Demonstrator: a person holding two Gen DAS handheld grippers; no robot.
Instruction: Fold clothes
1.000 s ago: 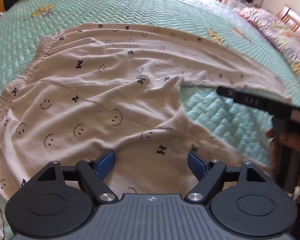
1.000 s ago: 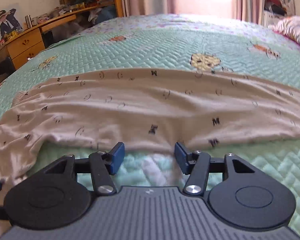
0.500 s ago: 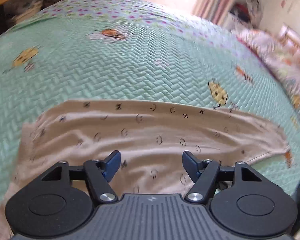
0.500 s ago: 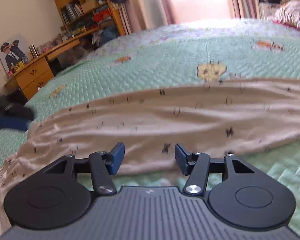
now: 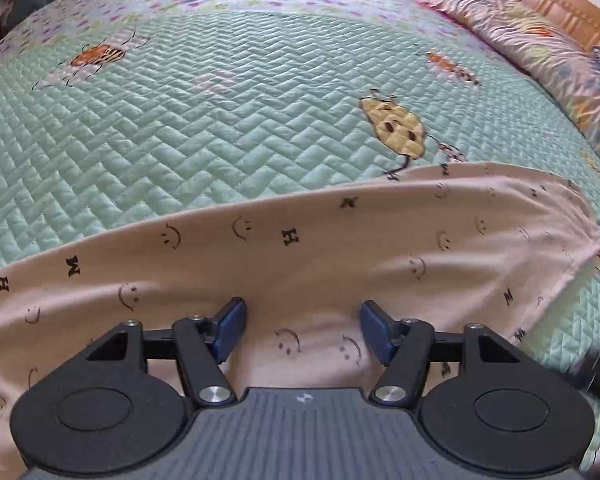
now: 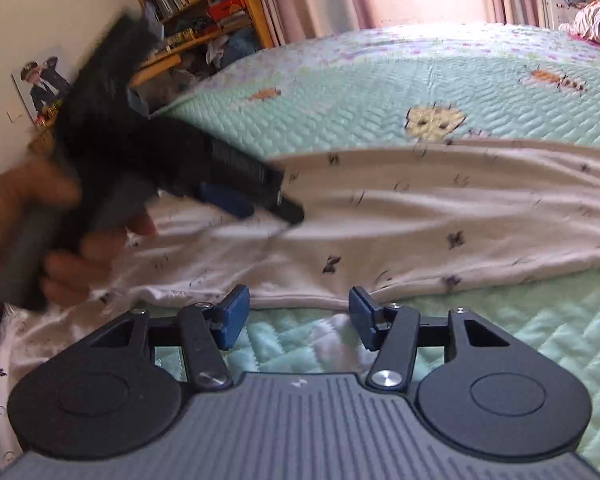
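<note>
Two pairs of black tongs with blue pads are over the bed, and much of the scene is hard to read. In the right wrist view the left tongs [image 6: 288, 210] and the bare hand [image 6: 52, 240] gripping their handle are smeared with blur, so from there I cannot tell how their tips stand. The left wrist view settles it: the left tongs [image 5: 302, 330] are spread apart, nothing between the pads, hovering over the cloth. The right tongs [image 6: 298, 314] are also apart and empty, their pads just at the near hem.

The beige cotton trousers printed with small smiley faces and black letters [image 5: 340, 248] lie spread in a long band directly ahead of both tongs, soft and rumpled into shallow folds. Their left end runs out of sight behind the hand and the tong bodies; the waistband cannot be made out. A leg end tapers off to the right of the left tongs.

Beneath them is the mint-green quilted bedspread with zigzag stitching and stitched bee patches [image 5: 220, 120]. Far right lies a patterned pink pillow [image 5: 540, 36], cut off at the edge. A cluttered wooden bookshelf [image 6: 204, 4] stands beyond the left tongs, blurred.
</note>
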